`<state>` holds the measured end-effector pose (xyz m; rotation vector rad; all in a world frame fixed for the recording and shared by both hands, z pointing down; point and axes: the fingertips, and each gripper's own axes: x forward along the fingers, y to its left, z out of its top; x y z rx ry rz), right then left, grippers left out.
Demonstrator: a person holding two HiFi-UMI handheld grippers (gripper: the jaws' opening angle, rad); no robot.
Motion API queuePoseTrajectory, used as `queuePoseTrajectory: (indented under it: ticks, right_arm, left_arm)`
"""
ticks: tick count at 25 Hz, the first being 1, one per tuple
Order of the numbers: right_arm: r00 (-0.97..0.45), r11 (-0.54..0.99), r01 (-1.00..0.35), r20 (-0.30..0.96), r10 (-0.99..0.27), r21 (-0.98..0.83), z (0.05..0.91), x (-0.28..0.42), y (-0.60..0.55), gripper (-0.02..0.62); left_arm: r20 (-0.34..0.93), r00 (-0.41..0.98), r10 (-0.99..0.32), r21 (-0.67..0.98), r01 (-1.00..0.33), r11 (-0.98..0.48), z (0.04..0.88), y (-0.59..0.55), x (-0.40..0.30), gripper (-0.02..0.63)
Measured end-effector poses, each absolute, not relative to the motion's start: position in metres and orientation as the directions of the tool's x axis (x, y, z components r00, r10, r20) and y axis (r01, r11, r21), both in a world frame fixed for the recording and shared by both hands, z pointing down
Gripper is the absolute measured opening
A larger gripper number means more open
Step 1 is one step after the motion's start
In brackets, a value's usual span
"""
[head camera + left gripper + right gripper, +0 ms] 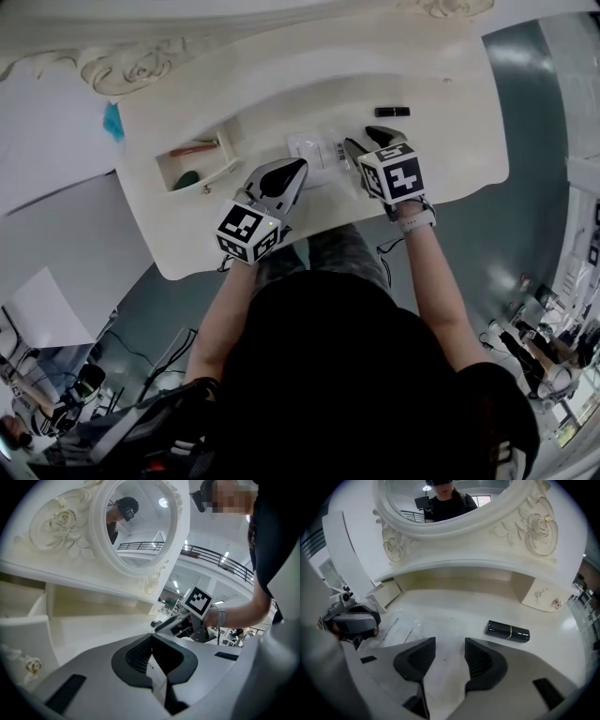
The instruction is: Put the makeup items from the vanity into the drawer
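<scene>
Gripping packet [156,673] edge, left claw [151,641]; right claw [450,651] wide.

The right half of the bench [459,141] lies open, with only a black tube [392,112] near its back edge. At the front middle, the left gripper [298,169], jaws closed on a clear packet [314,150], and the spread right gripper [367,141] crowd together. The open drawer [217,176] toward the left end is partly filled. The mirror frame [454,541] overhangs the back edge.
</scene>
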<state>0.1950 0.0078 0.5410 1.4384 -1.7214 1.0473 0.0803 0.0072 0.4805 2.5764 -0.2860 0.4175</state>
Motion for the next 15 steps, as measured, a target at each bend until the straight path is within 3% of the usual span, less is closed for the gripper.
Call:
queuePoseTrajectory:
  ticks: [4,15]
  right_arm:
    - [-0.112,0.095,-0.992,0.891,-0.441,-0.078,0.544,0.196,0.007,0.183]
    - [-0.164,0.107,-0.986,0.855,-0.492,-0.128,0.533,0.181,0.003,0.029]
  left_arm:
    - [0.338,0.932,-0.134,0.449,-0.284,-0.847,0.478,0.007,0.077,0.014]
    - [0.330,0.931,-0.155,0.444,-0.298,-0.845,0.475,0.006,0.070,0.014]
